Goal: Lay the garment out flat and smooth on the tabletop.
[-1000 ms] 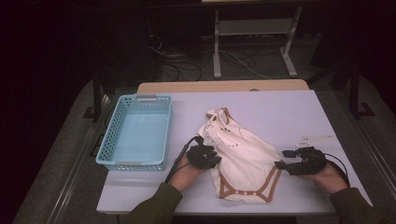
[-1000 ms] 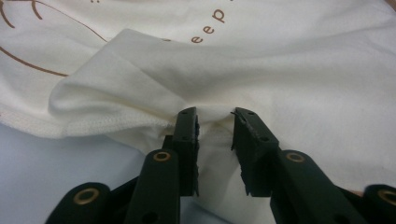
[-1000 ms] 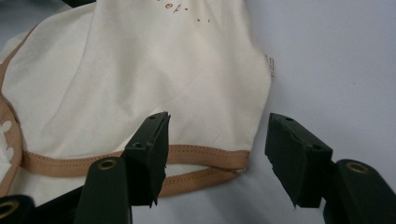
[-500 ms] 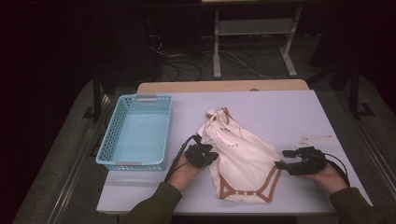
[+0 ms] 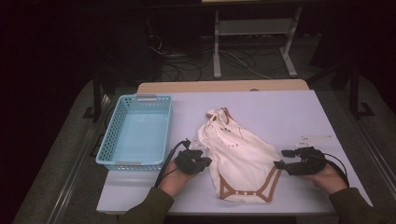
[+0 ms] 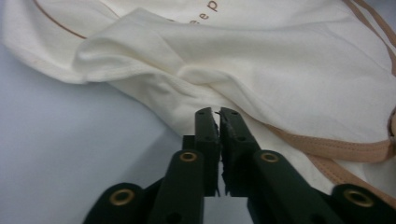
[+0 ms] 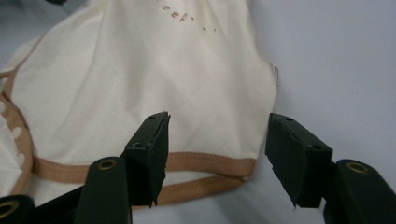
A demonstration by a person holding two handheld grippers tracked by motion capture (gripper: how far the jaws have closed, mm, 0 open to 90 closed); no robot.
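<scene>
Left gripper [image 6: 215, 113] pinches the bodysuit [image 5: 238, 158] edge at 9 o'clock; right gripper [image 7: 217, 140] open. Lift gently, keeping hem flat.

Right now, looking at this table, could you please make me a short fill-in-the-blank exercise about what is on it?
1. The cream baby bodysuit has trim of ____ colour.
2. The basket beside the garment is light ____.
3. The right tool has its jaws ____ at the garment's hem.
4. The left tool has its jaws ____ at the garment's edge.

Missing words: brown; blue; open; closed
</scene>
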